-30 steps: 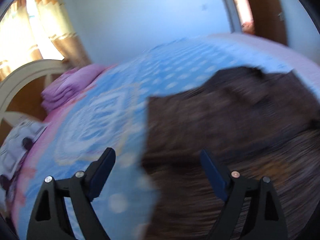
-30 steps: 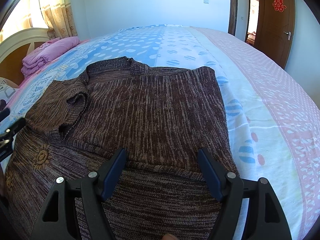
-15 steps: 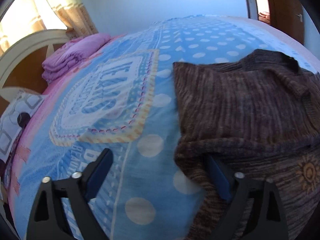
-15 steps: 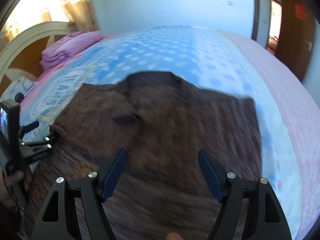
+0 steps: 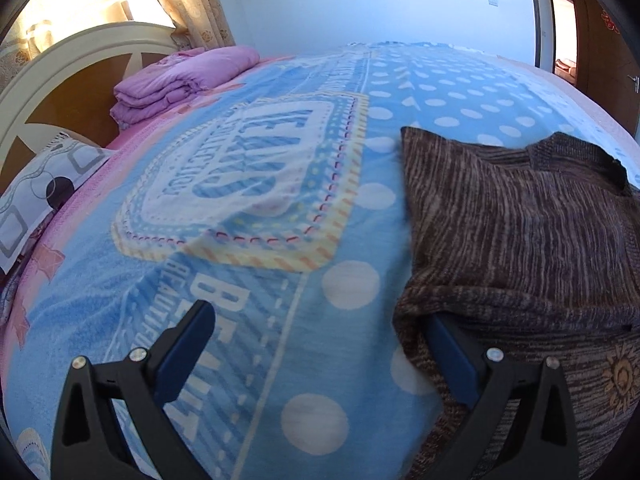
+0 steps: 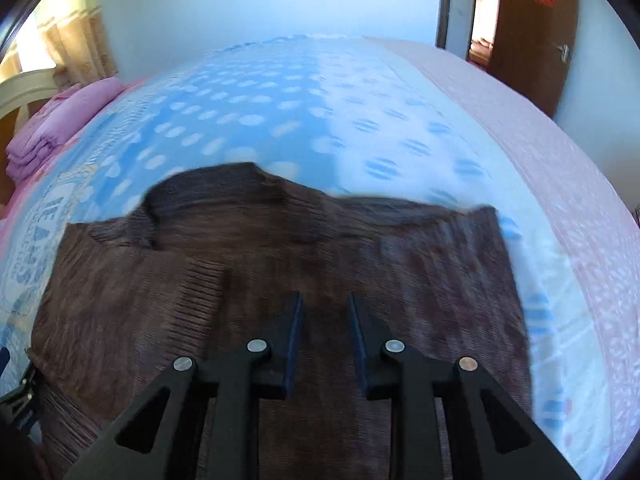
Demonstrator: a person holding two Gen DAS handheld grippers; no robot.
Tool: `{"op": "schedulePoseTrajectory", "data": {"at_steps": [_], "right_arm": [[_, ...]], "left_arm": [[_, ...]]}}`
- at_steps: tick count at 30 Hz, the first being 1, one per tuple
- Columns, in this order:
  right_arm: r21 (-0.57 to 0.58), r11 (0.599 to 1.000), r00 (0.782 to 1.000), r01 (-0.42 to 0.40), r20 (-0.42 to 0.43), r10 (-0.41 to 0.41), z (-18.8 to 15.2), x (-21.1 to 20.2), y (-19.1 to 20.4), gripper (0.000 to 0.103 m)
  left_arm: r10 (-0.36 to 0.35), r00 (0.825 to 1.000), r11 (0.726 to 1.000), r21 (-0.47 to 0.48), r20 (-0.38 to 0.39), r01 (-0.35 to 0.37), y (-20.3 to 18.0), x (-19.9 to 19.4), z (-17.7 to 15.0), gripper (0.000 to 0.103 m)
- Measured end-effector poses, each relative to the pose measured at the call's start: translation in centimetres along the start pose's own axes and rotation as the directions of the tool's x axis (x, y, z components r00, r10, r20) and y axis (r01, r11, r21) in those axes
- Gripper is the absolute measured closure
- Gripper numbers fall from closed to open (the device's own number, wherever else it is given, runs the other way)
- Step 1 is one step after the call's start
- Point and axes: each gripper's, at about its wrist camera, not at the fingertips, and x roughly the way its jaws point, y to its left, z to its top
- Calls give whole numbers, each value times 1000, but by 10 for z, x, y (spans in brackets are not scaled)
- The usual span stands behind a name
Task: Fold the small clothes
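The brown marled knitted sweater lay flat on the blue dotted bedspread — left gripper spread wide at its edge, right gripper closing, empty, above it.

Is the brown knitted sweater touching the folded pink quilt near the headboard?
Apart. The left wrist view shows blue blanket between the sweater and the quilt.

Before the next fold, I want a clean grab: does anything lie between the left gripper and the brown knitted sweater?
Nothing visible does: the left gripper stands wide open at the brown knitted sweater's edge.
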Motion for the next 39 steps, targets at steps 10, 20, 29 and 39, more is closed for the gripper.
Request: {"op": "schedulePoseTrajectory", "data": {"at_steps": [10, 20, 29, 39], "right_arm": [[-139, 940, 950, -312, -35, 311, -56, -54, 40, 48], [-157, 945, 958, -287, -24, 287, -63, -45, 52, 101], [-179, 955, 972, -235, -65, 227, -70, -34, 43, 102], [-174, 934, 950, -311, -22, 312, -94, -52, 23, 83]], "left_arm": [[-36, 999, 997, 64, 8, 36, 0, 2, 7, 0], [50, 996, 978, 200, 68, -62, -23, -4, 8, 0], [69, 995, 982, 172, 69, -80, -12, -4, 6, 0], [-213, 977, 972, 107, 4, 212, 27, -49, -40, 25]]}}
